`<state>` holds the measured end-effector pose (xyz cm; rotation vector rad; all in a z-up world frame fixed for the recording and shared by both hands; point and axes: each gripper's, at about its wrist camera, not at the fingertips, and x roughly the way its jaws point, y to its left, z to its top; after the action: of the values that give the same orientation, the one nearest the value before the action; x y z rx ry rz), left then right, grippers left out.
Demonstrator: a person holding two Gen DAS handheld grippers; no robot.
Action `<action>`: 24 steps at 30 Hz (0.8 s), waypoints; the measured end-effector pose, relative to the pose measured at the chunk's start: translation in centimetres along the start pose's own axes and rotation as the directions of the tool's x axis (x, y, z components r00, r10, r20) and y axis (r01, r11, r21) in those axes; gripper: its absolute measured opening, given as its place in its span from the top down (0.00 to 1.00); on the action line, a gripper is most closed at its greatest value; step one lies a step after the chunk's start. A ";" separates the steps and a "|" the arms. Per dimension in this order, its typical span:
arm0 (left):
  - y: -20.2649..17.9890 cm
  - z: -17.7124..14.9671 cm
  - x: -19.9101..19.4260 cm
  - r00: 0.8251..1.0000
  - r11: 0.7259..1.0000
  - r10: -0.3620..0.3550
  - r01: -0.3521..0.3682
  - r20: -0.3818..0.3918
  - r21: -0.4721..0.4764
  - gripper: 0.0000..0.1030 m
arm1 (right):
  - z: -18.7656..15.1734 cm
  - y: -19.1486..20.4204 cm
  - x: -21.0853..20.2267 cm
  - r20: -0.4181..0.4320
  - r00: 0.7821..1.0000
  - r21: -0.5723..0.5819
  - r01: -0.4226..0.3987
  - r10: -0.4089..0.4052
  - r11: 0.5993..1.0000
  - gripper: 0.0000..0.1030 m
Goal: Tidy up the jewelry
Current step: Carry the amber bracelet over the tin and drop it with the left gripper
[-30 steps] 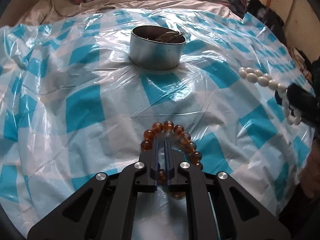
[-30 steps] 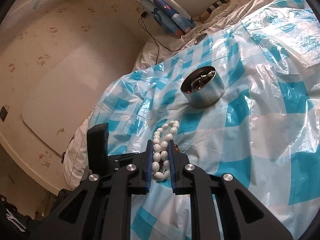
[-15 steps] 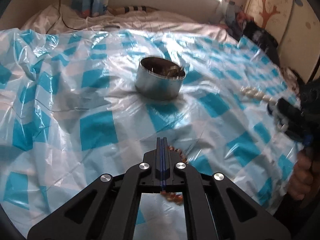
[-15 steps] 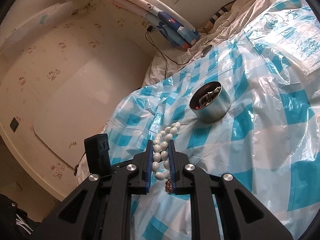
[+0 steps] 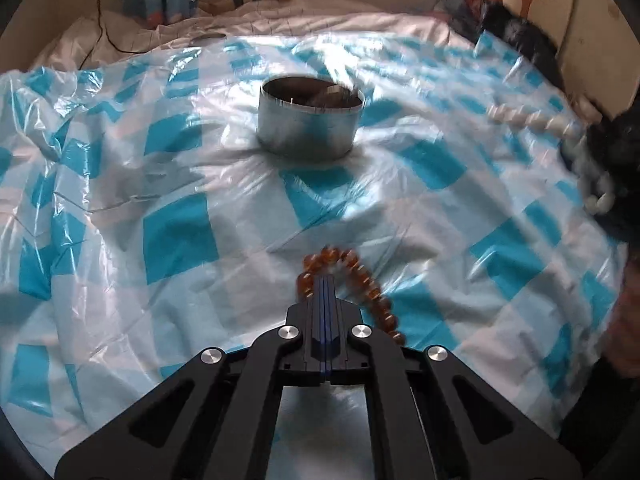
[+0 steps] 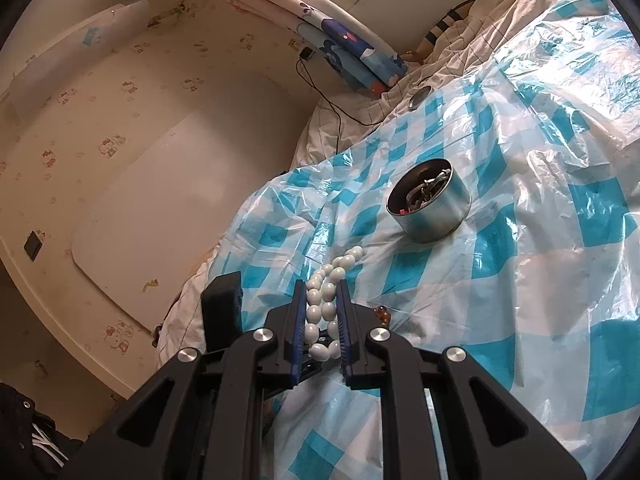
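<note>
Left gripper (image 5: pixel 326 280) clamped on amber bracelet (image 5: pixel 360 276), right gripper (image 6: pixel 322 300) pinching white bead bracelet (image 6: pixel 326 300) above the bed (both look light, floppy, slippery; grip mid-strand), tin (image 6: pixel 430 206) ahead.

My left claw (image 5: pixel 326 280) is pinched tight on the amber bead bracelet (image 5: pixel 352 280); round brown-orange beads loop out past the tips and trail down the right side, near side of the metal tin (image 5: pixel 310 122). My right claw (image 6: pixel 320 300) clamps the white bead bracelet (image 6: pixel 326 292); oval glossy beads bunch between the fingers, their far end pointing at the tin. The tin is round, silver, upright, open-topped, with metal jewelry inside.
</note>
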<state>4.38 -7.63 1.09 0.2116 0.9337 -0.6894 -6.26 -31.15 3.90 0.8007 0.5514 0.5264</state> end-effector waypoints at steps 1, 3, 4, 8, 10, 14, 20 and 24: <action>0.4 0.2 -0.6 0.999 0.999 -0.034 0.035 0.024 -0.026 1.00 | 0.0 0.0 -0.1 0.003 1.000 0.001 -0.004 0.004 1.000 0.85; 1.2 0.5 -1.3 0.998 0.997 -0.044 0.047 0.055 -0.058 1.00 | 0.1 0.0 -0.1 0.005 1.000 0.002 -0.005 0.005 1.000 0.85; 1.4 0.5 -1.3 0.998 0.997 -0.029 0.032 0.058 -0.064 1.00 | 0.1 -0.1 -0.2 0.004 1.000 0.003 -0.006 0.006 1.000 0.85; 1.4 0.4 -0.4 1.000 0.999 0.005 -0.004 0.025 -0.047 0.99 | 0.1 -0.2 -0.2 0.001 1.000 0.004 -0.011 0.011 1.000 0.85; 0.7 0.2 0.2 1.000 1.000 0.014 -0.014 0.004 -0.014 0.71 | 0.1 0.0 -0.1 -0.002 1.000 0.002 -0.015 0.015 1.000 0.85; -0.5 -0.2 1.8 0.997 0.996 0.075 -0.073 -0.036 0.047 0.54 | 0.0 0.0 0.0 -0.004 1.000 0.002 -0.019 0.019 1.000 0.85; -0.8 -0.4 1.7 0.996 0.996 0.068 -0.065 -0.050 0.056 0.91 | 0.0 0.0 -0.3 0.005 1.000 0.008 -0.029 0.029 1.000 0.85; 0.6 0.5 -0.4 0.999 0.998 -0.041 0.042 0.031 -0.035 0.91 | 0.2 0.1 -0.7 0.020 0.999 0.011 -0.037 0.037 0.999 0.85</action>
<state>4.88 -7.23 1.64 0.1497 0.9225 -0.7120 -6.68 -31.61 4.25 0.8273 0.5228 0.5495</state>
